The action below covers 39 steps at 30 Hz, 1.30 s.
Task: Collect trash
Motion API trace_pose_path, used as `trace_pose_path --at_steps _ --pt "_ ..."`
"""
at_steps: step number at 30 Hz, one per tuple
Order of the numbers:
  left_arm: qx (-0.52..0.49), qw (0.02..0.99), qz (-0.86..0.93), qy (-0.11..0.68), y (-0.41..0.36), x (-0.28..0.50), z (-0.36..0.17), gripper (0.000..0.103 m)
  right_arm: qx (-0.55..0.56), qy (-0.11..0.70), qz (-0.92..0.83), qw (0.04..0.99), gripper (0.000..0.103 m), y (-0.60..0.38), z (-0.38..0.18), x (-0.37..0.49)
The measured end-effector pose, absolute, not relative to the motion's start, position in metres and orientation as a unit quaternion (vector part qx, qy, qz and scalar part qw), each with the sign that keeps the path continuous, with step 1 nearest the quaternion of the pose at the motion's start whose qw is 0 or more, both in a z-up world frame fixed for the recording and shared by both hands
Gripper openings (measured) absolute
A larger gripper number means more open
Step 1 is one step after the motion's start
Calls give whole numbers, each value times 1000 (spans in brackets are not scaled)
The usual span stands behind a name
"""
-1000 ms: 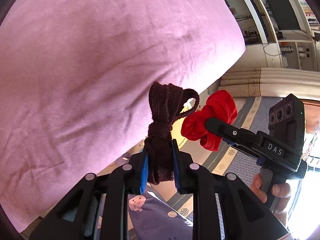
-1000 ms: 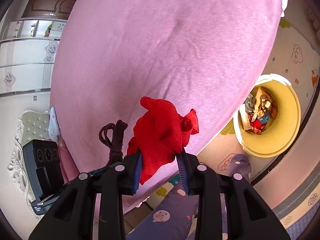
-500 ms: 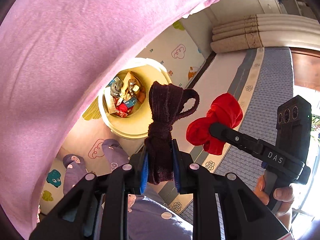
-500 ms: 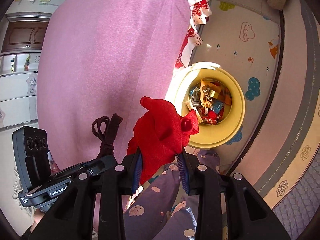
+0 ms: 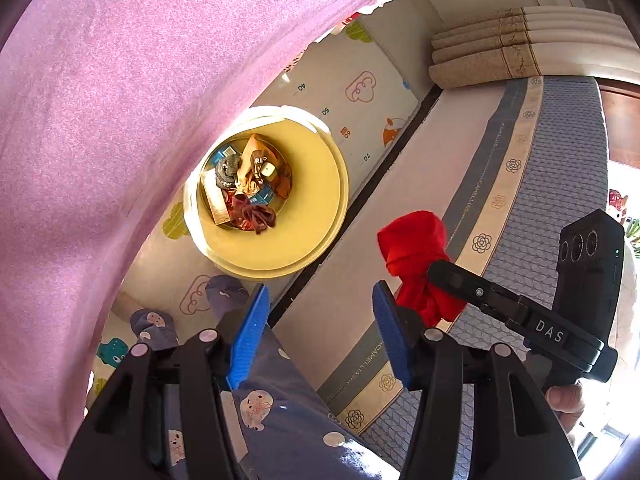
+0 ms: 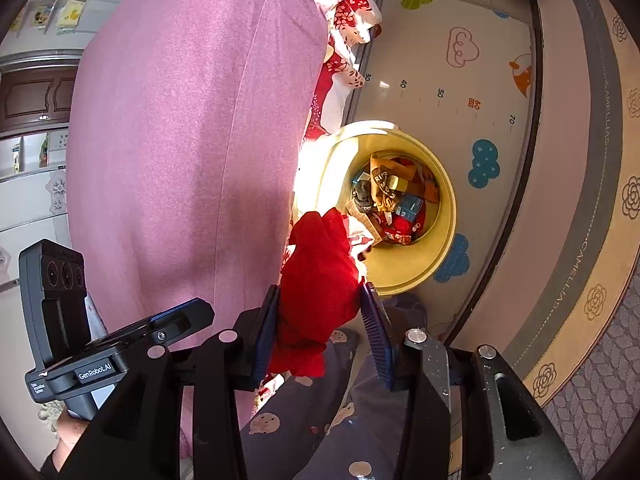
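Note:
A yellow bin stands on the floor below me, holding several scraps. A dark maroon knotted cloth lies on top of them. My left gripper is open and empty above and in front of the bin. My right gripper is shut on a red cloth, held above the bin's near rim. The red cloth and the right gripper also show in the left wrist view, at the right.
A pink bed sheet hangs at the left of the bin. A play mat covers the floor. A mattress edge with flower trim runs at the right. My legs in patterned trousers are below the grippers.
My left gripper has opened and the dark maroon cloth has dropped into the bin. Both grippers have swung from the pink sheet to above the bin. The right one keeps the red cloth.

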<state>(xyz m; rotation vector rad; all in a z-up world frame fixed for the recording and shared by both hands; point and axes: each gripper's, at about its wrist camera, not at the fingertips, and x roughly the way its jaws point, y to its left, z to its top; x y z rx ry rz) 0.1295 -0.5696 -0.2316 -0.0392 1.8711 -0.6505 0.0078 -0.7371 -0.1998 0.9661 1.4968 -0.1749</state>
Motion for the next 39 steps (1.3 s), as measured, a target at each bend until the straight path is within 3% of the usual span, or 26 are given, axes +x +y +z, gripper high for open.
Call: trace_pose_path --at_steps 5,8,27,39 --pt "-12 549 -271 791 -566 130 -231 55 429 652 -72 622 42 -735 -204 9" --pt "-16 548 -271 791 -564 130 -232 55 442 642 -75 621 57 -736 -205 12" --pt "-54 566 -276 775 -539 142 -211 56 417 654 -56 629 56 -716 -184 44" --pt "-111 601 -256 749 -462 160 -184 57 352 678 -4 646 56 -635 -162 97"
